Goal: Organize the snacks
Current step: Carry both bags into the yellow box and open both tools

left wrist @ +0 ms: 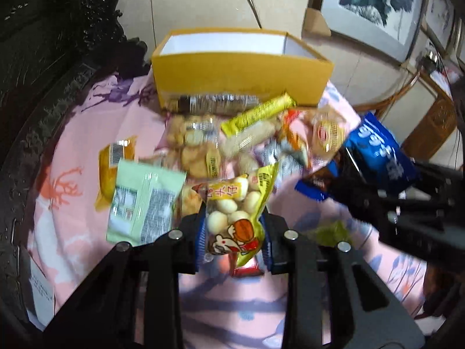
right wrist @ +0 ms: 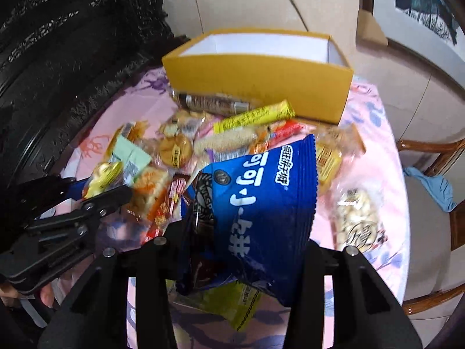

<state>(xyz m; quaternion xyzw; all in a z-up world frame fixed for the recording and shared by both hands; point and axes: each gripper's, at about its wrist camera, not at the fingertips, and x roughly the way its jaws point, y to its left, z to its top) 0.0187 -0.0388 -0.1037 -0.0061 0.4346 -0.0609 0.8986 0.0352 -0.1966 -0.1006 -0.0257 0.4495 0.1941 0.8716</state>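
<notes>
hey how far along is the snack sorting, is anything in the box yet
Barely started. The yellow box shows only bare white inner walls; its floor is hidden. In hand: the left hand-held gripper grips a yellow packet of round snacks, the right hand-held gripper a blue bag. The snack pile remains on the pink cloth.

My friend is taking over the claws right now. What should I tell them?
Left claw: shut on the yellow bag of round snacks.
Right claw: shut on the blue packet.
Yellow box: open at the far end of the pink cloth; nothing visible inside.
Snack pile: loose on the cloth in front of the box.
Left: box both held bags, then the pile.
</notes>
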